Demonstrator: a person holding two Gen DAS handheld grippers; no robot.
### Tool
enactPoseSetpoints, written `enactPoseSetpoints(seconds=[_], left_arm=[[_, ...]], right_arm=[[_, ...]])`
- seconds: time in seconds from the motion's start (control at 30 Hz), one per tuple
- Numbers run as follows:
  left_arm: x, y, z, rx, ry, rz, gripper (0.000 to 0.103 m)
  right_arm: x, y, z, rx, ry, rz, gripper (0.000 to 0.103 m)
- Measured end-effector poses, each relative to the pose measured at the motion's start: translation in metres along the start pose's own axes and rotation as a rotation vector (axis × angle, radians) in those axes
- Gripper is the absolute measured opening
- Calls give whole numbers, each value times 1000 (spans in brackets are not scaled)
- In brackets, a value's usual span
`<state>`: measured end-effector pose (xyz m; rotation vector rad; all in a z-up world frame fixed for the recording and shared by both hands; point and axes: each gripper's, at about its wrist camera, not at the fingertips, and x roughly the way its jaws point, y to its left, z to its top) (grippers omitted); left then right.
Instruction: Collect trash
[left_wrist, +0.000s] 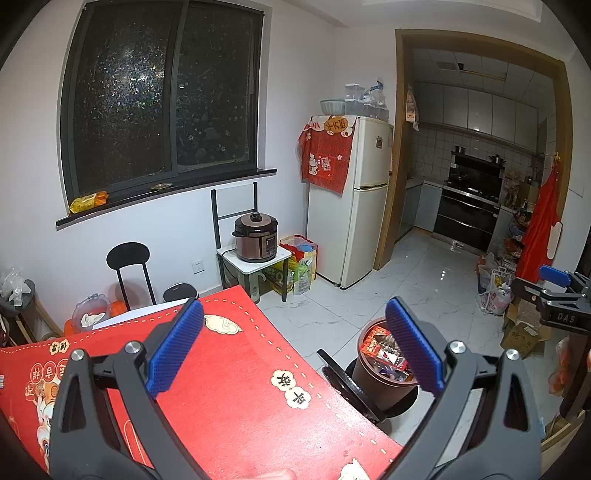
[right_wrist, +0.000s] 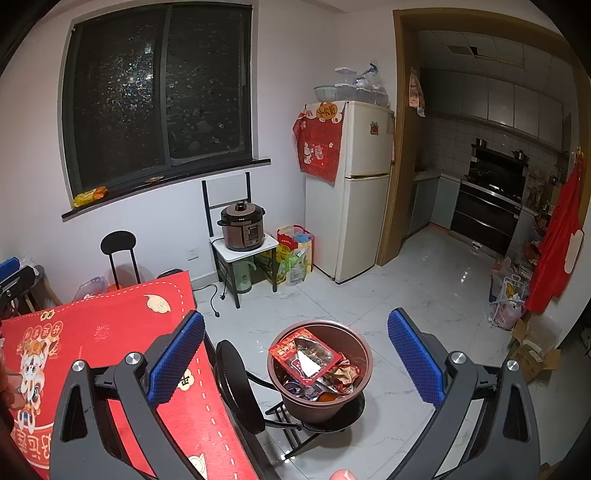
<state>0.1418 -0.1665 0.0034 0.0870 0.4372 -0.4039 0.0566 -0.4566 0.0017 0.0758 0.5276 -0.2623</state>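
Blue-padded, the right claw (right_wrist: 295, 356) gapes wide and empty above the bin (right_wrist: 320, 373); the left claw (left_wrist: 293, 345) is equally wide and empty over the bench's (left_wrist: 236, 387) right edge. Wrappers (right_wrist: 304, 356) already fill the bin, which sits on a stool (right_wrist: 332, 417) just off that edge, probably kept there so trash drops straight in.

A pressure cooker (right_wrist: 242, 228) on a stand (right_wrist: 246, 245), fridge (right_wrist: 364, 184) perhaps cream.

Dim indoor light, fisheye-warped edges
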Motion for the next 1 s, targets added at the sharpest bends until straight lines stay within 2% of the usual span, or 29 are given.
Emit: enactPoseSetpoints(seconds=[0.73, 1.0], left_arm=[[5, -6, 3, -2, 3, 5, 97], [4, 0, -5, -24, 9, 21, 97]], right_arm=[[3, 1, -4, 1, 14, -10, 98], [6, 10, -5, -7, 22, -7, 98]])
